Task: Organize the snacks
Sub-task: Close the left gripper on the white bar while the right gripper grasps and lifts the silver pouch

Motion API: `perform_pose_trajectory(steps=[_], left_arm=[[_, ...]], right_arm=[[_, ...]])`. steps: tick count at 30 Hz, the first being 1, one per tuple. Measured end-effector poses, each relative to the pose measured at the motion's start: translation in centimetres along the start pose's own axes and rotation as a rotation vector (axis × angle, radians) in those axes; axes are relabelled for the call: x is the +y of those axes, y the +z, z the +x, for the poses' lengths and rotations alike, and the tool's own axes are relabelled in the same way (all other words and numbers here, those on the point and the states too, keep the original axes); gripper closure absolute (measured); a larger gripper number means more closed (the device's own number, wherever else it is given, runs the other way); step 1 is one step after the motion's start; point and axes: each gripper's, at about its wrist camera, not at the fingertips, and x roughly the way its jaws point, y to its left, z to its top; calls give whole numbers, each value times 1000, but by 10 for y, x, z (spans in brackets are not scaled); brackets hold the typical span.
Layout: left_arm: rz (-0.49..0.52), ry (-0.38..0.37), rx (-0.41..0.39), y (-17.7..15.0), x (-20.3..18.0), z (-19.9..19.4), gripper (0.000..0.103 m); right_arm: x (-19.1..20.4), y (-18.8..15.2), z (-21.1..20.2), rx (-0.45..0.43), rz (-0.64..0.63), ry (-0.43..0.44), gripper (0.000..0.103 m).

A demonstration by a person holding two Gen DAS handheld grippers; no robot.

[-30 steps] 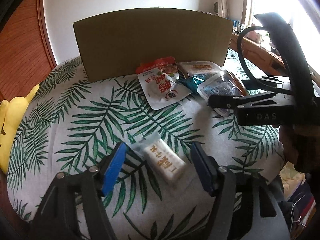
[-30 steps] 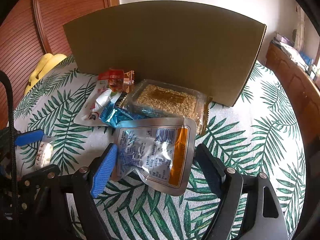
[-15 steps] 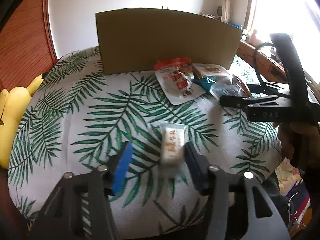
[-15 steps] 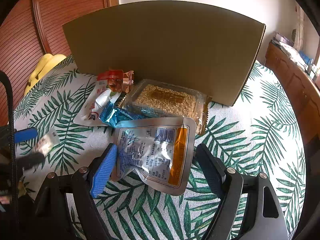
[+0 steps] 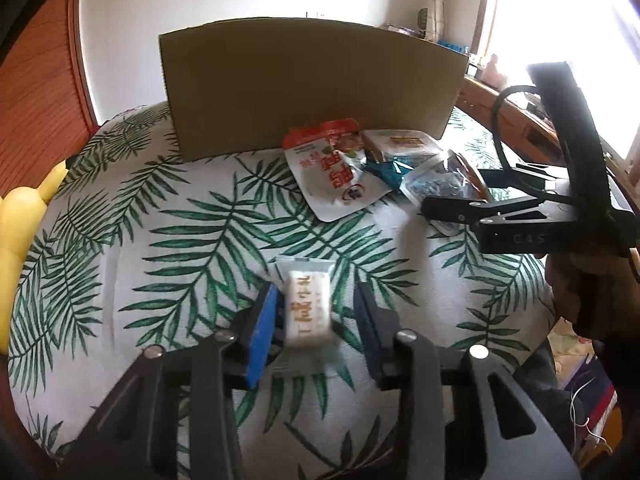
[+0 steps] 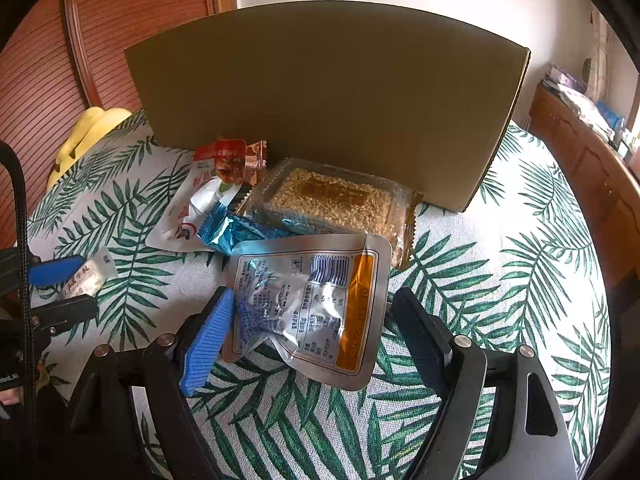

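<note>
White snack bar (image 5: 309, 307), left tongs (image 5: 316, 326) closing (right gaping)

Left gripper (image 5: 316, 320): pitched downward, jaws closing, blue-padded finger (image 5: 262, 334) on one side, dark finger on the other. Small white snack packet (image 5: 309, 309) between the jaws, just beside the blue pad; gap visible on the dark side, contact not confirmed, image blurred there. Right gripper (image 6: 310, 320): pitched downward, jaws spread wide, blue-padded finger (image 6: 208, 336) at one edge of a silver foil pouch (image 6: 310, 304), dark finger clear of the other edge; no pressing seen. Hand (image 5: 592, 284) gripping the right gripper's handle, seen from the left wrist view.
</note>
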Motion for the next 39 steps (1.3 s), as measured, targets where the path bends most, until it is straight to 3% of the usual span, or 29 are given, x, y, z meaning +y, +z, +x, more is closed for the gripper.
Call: perform_pose_trajectory(steps=[4, 21, 24, 30, 31, 39], left_arm=[[27, -8, 0, -1, -4, -1, 83], [-10, -59, -69, 3, 2, -20, 84], [-15, -65, -81, 4, 2, -24, 84], [-20, -72, -95, 5, 4, -27, 84], [-22, -74, -97, 5, 4, -28, 84], [-25, -83, -105, 6, 4, -28, 84]], right_arm=[[0, 0, 1, 0, 0, -1, 20], [5, 2, 5, 32, -38, -3, 17], [8, 0, 2, 31, -46, 6, 27], [13, -8, -9, 19, -55, 15, 33], [12, -9, -12, 12, -51, 18, 46], [10, -9, -37, -31, -26, 50, 65]])
